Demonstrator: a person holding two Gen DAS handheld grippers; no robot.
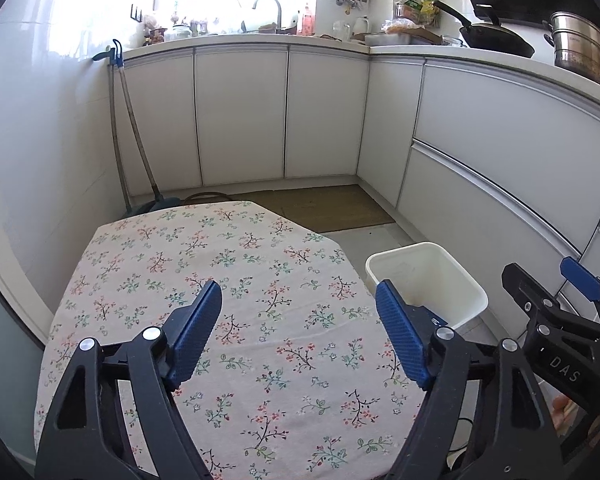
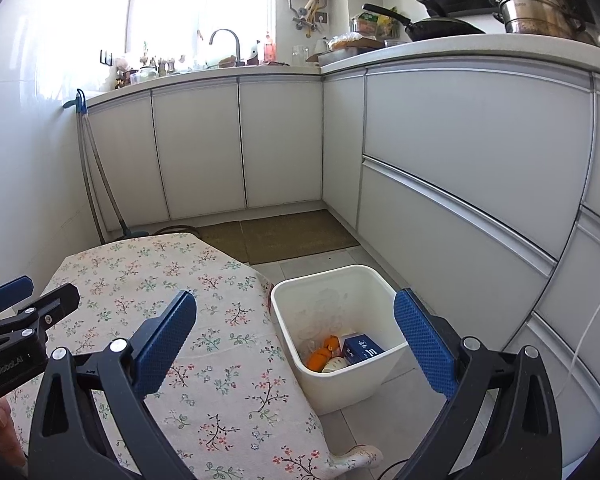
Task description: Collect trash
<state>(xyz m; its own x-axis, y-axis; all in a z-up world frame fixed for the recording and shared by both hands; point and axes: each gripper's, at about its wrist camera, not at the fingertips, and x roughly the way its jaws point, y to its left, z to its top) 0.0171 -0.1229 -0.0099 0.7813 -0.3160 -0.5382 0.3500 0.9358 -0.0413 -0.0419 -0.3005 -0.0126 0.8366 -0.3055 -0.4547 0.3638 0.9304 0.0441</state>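
Observation:
A white plastic bin (image 2: 380, 280) stands on the floor to the right of the table. Inside it lie a dark blue box (image 2: 362, 348), orange scraps (image 2: 320, 356) and a pale crumpled item (image 2: 334, 366). My left gripper (image 1: 300, 328) hovers over the flowered tablecloth (image 1: 260, 240), open, with nothing between its blue pads. My right gripper (image 2: 296, 340) is open too, empty, spanning the table's right edge and the bin. In the left wrist view only the bin's rim (image 1: 424, 248) and inner wall show. No loose trash shows on the cloth.
White cabinets (image 2: 460, 160) run along the back and right, close behind the bin. Brown mats (image 2: 284, 234) cover the floor past the table. A mop and broom (image 1: 128, 140) lean in the left corner. The counter holds pots, a pan and a sink.

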